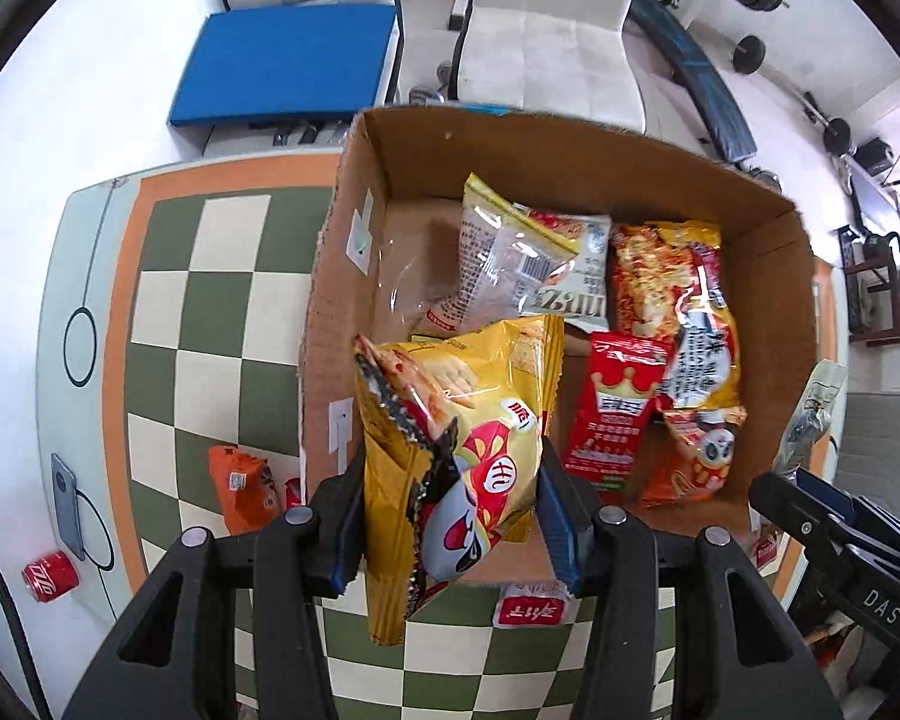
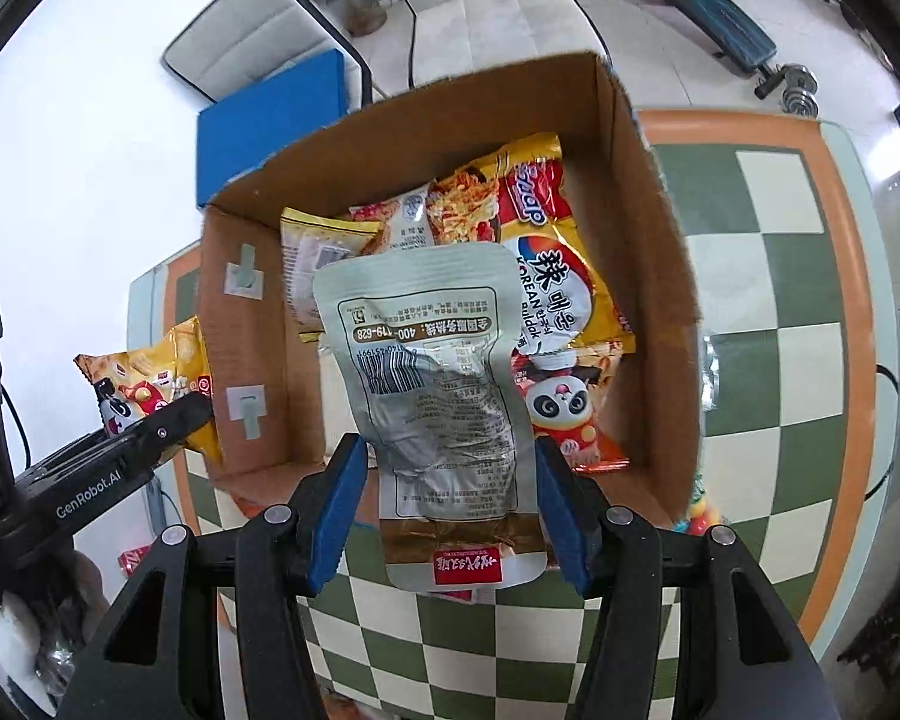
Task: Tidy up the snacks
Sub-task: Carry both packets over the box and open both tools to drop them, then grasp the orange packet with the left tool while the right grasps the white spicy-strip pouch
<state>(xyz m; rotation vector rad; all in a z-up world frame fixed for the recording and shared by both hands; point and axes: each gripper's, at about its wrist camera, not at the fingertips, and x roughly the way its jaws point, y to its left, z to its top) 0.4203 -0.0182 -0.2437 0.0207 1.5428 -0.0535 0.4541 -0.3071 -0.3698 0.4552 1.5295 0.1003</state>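
My left tool [image 1: 450, 498] is clamped on a yellow bag [image 1: 450, 420], which hangs long-axis down right at the near wall of the box [image 1: 570, 180]. My right tool [image 2: 450, 504] pinches a silver pouch [image 2: 432, 372] (printed back facing me), standing upright, also at the near wall. The box lies straight ahead of both, so each drop looks like a short push forward. The bench [image 1: 222, 312] holds a few more snacks outside.
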